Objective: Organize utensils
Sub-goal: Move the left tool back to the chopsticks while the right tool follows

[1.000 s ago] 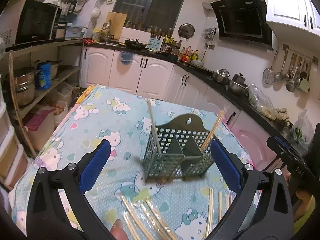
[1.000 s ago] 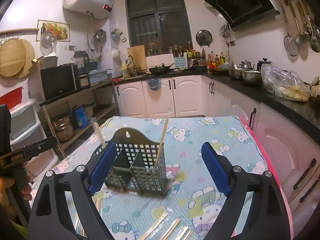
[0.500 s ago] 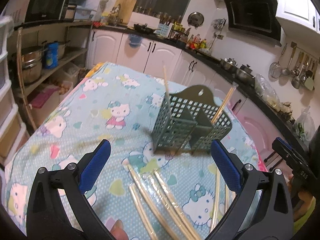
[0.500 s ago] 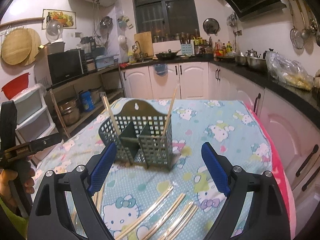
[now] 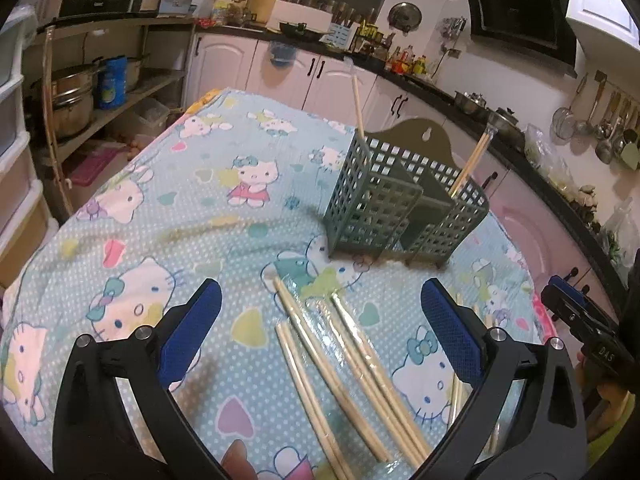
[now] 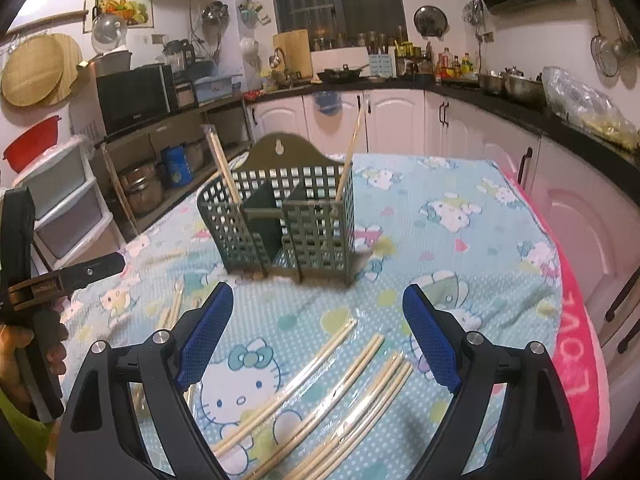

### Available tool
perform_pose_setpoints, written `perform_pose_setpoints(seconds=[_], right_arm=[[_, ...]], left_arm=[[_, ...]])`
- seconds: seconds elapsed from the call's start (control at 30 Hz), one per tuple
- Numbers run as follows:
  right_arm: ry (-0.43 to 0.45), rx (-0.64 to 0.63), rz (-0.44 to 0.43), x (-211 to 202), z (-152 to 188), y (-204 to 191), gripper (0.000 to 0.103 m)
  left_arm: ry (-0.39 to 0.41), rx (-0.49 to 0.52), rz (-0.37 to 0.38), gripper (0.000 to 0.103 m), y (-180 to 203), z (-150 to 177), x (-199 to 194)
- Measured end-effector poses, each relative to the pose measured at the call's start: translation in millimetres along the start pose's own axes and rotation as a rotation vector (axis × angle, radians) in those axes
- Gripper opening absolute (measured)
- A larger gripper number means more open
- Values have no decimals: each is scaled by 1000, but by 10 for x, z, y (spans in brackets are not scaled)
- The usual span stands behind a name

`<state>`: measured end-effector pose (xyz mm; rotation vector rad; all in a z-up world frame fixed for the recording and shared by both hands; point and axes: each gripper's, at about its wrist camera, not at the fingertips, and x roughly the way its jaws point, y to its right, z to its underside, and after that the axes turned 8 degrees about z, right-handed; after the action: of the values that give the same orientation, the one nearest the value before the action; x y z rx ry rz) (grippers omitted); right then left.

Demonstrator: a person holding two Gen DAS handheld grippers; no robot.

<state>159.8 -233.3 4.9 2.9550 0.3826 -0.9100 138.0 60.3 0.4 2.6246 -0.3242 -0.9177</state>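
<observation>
A green perforated utensil caddy (image 5: pixel 404 204) (image 6: pixel 280 220) stands upright on the cartoon-cat tablecloth. One pale chopstick leans in each of its end compartments (image 5: pixel 357 104) (image 5: pixel 472 164). Several chopsticks in clear plastic sleeves (image 5: pixel 340 360) (image 6: pixel 320 392) lie loose on the cloth in front of the caddy. My left gripper (image 5: pixel 320 300) hangs open just above those loose chopsticks, nothing between its blue pads. My right gripper (image 6: pixel 318 300) is likewise wide open over the chopsticks on its side, short of the caddy.
The table (image 6: pixel 480 240) has a pink edge on the right (image 6: pixel 576 340). White kitchen cabinets (image 6: pixel 400 120) and a black counter run behind and to the right. Open shelves with pots (image 5: pixel 76 92) stand to the left. A hand (image 6: pixel 24 344) grips the other tool's handle.
Both grippers have sunk toward the table and tipped downward. The loose chopsticks now fill the lower part of both views, and the caddy sits higher in them. Both stayed open.
</observation>
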Motion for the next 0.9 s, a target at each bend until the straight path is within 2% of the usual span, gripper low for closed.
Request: perform_pose_setpoints(seconds=[0.5, 0.63, 0.8, 0.9], right_arm=[[-104, -24, -17, 269, 215, -122, 84], [-157, -26, -20, 421, 227, -157, 75], [-238, 11, -40, 653, 227, -115, 62], [-272, 32, -32, 770, 208, -67, 55]], left_arm=[[-94, -13, -23, 91, -140, 304, 209], [-126, -16, -23, 91, -190, 310, 340], [-166, -41, 10, 59, -247, 257, 498], [-191, -73, 41, 49, -287, 201, 602]])
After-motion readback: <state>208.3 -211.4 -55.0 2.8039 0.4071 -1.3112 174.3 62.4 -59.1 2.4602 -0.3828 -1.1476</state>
